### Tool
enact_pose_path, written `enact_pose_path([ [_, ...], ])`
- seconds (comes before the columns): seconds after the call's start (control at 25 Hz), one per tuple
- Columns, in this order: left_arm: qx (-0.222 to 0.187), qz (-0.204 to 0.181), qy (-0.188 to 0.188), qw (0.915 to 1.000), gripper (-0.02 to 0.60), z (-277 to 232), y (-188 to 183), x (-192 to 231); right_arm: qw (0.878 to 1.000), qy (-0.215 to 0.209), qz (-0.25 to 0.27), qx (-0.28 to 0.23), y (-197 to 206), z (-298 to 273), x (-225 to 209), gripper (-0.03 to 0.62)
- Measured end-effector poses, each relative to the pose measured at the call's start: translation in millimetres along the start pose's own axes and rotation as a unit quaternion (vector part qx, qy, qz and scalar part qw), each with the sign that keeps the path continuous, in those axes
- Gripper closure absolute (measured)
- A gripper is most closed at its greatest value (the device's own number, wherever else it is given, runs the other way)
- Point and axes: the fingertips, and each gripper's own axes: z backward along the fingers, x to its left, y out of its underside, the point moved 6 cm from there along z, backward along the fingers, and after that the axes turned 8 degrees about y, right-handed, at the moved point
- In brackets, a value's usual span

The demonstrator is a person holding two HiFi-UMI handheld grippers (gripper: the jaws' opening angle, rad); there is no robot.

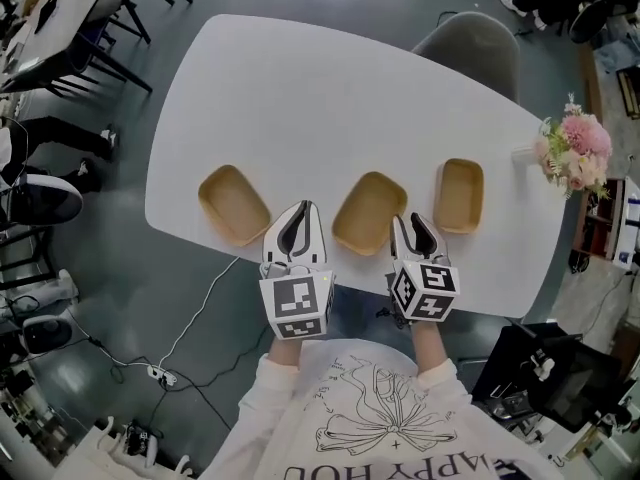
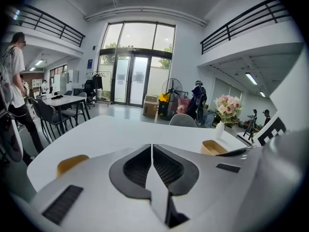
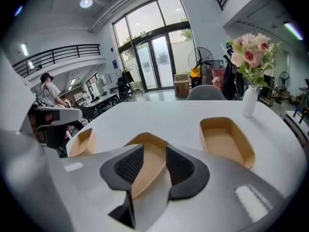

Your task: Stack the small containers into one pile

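The middle container (image 3: 147,140) was half hidden behind the right gripper (image 3: 154,157). At eight o'clock in the left gripper view, the left container (image 2: 71,163) was mostly covered.

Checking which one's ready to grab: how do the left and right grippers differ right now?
The left gripper has its jaws together; the right gripper has its jaws apart. The left faces the white table between containers; the right faces the middle container. Both hold nothing.
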Motion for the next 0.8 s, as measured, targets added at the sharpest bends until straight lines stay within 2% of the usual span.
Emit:
enact_pose_path([
  [0.4, 0.048, 0.001, 0.04, 0.998, 0.565, -24.5, 32.5, -9.3, 0.998, 0.018, -0.023, 0.055, 43.1, -13.6, -1.4, 0.436],
  [0.64, 0.058, 0.004, 0.047, 0.9972, 0.565, -27.3, 39.4, 2.3, 0.996, 0.014, -0.018, 0.085, 58.0, -22.6, 10.0, 0.437],
  [0.8, 0.06, 0.002, 0.045, 0.9972, 0.565, -27.2, 39.6, 8.6, 0.995, 0.026, -0.03, 0.092, 60.5, -26.0, 8.2, 0.481],
])
